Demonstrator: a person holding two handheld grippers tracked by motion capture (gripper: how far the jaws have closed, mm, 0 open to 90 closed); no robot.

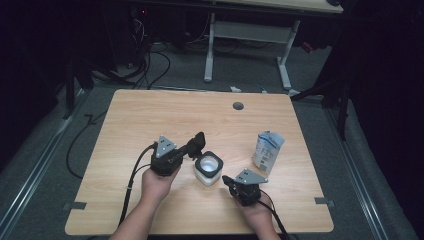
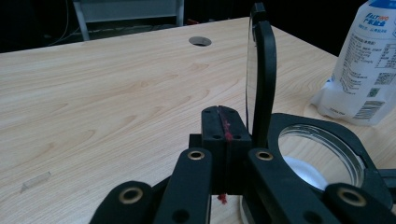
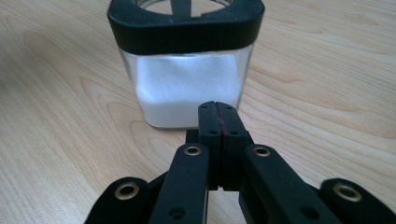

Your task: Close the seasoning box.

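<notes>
A: Where's the jar [image 1: 208,168] sitting?

B: Mid-table, lid [image 2: 261,74] flipped upright, left gripper [image 1: 199,142] just beyond it, right gripper [image 3: 218,122] just in front. Both pairs of jaws pressed together, gripping nothing.

A: Room around the jar?

B: Bare table [image 1: 150,120] left and behind; milk pouch [image 1: 267,151] near its right; table edges well apart.

Jar [image 1: 208,167] mid table [image 1: 150,120], pouch [image 1: 267,151] to its right, L gripper [image 1: 198,144] left, R gripper [image 1: 226,179] in front.

White pouch [image 2: 362,70], right of the jar: blue label with Chinese characters and fine print, too small and blurred to read.
</notes>
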